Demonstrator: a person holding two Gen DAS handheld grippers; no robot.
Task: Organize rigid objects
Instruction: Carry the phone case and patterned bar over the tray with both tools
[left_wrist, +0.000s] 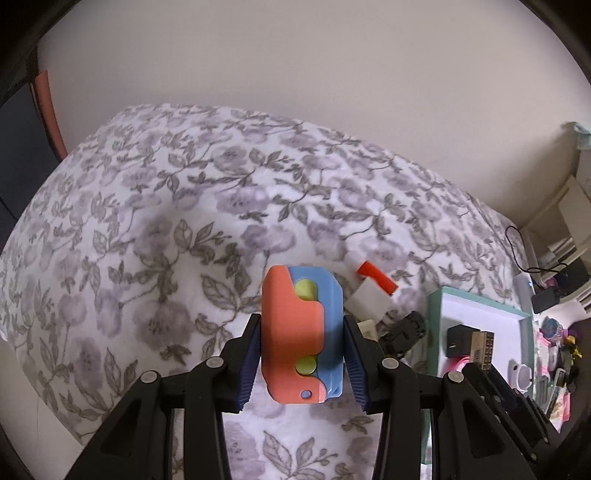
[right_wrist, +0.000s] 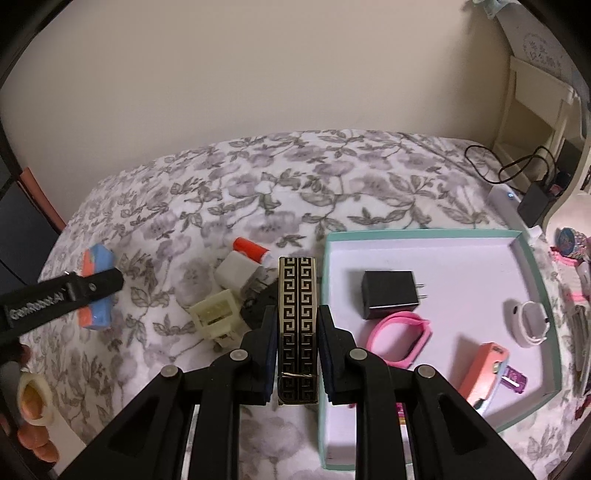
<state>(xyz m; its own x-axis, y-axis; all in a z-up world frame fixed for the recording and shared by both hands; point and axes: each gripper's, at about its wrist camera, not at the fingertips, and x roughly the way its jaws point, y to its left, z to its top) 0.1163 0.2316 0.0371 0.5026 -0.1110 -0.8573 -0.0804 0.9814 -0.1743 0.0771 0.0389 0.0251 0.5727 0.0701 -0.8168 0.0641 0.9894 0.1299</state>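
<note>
My left gripper (left_wrist: 301, 325) is shut on an orange and blue block toy (left_wrist: 301, 332) with yellow-green dots, held above the floral blanket. The right wrist view shows that same toy (right_wrist: 96, 291) at the left, behind the left gripper's black finger. My right gripper (right_wrist: 297, 314) is shut on a slim black and gold patterned case (right_wrist: 298, 325), just left of the teal-rimmed box (right_wrist: 436, 233). Inside the box lie a black charger (right_wrist: 389, 294), a pink band (right_wrist: 400, 341), a white earbud case (right_wrist: 530, 324) and a salmon-coloured item (right_wrist: 485, 374).
On the blanket between the grippers lie a white and orange tube (right_wrist: 249, 248), a white cube (right_wrist: 236, 273), a cream plastic frame (right_wrist: 216, 317) and a small black piece (right_wrist: 255, 308). A shelf, cables and clutter stand at the right edge. A wall runs behind the bed.
</note>
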